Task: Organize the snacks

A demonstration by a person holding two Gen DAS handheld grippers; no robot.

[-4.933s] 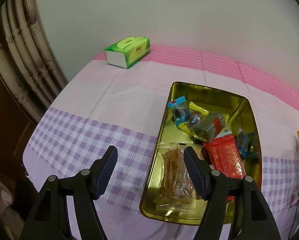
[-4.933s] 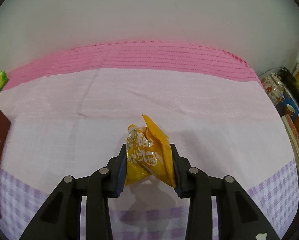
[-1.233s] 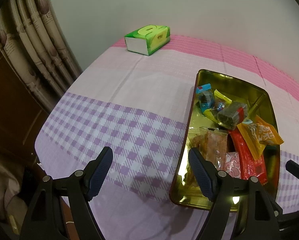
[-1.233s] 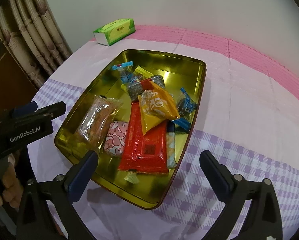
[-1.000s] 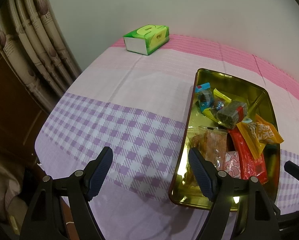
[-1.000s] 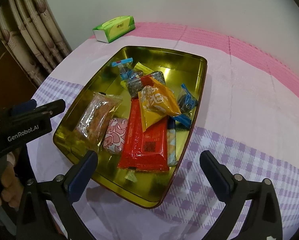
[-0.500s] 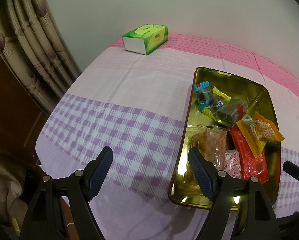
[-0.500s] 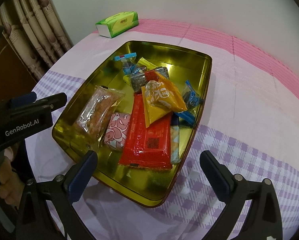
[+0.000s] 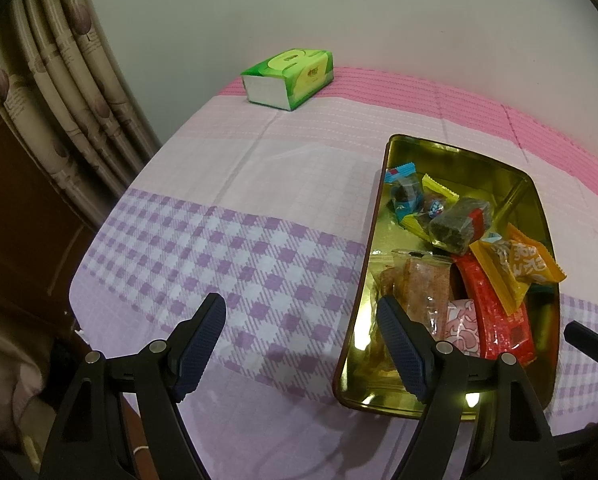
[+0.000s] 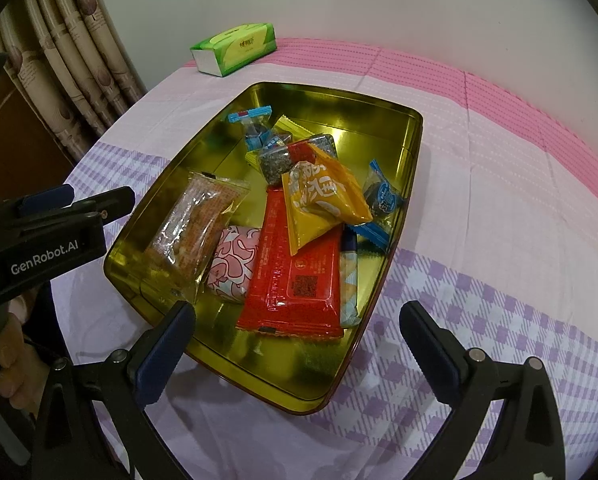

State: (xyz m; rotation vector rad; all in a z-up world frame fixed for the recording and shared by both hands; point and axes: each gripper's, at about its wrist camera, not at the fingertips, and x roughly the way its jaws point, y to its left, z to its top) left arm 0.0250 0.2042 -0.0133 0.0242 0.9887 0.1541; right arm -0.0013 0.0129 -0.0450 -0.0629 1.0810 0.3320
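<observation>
Both tongs gape wide with nothing between them: right tongs [image 10: 297,338] at bottom of the right view, left tongs [image 9: 301,334] at bottom of the left view, over the checked tablecloth [image 9: 235,256].

Snacks all sit inside the gold tray [image 10: 399,184], mid-frame on the tabletop; no loose packets visible on the cloth in either view.

Nearest the right tongs: red flat pack [image 10: 295,276], lying flat, slick film, light. Take it by a sealed end edge. Pink patterned pack [image 10: 233,266] just left of it, touching. Clear pack of orange strips [image 10: 197,220] at the tray's left wall; crinkly, contents look brittle, pinch the top seal only.

Yellow pouch [image 10: 319,200] rests on top of the red pack, puffy and soft; grab a corner seam, squeezing the middle risks crushing.

Further back: dark bar in clear wrap [image 10: 291,158], small blue-wrapped sweets [image 10: 255,126] and [image 10: 383,196]. Tiny, slippery, twist ends are the handle.

Green tissue box [image 10: 235,50] upper left, well apart from tray.
</observation>
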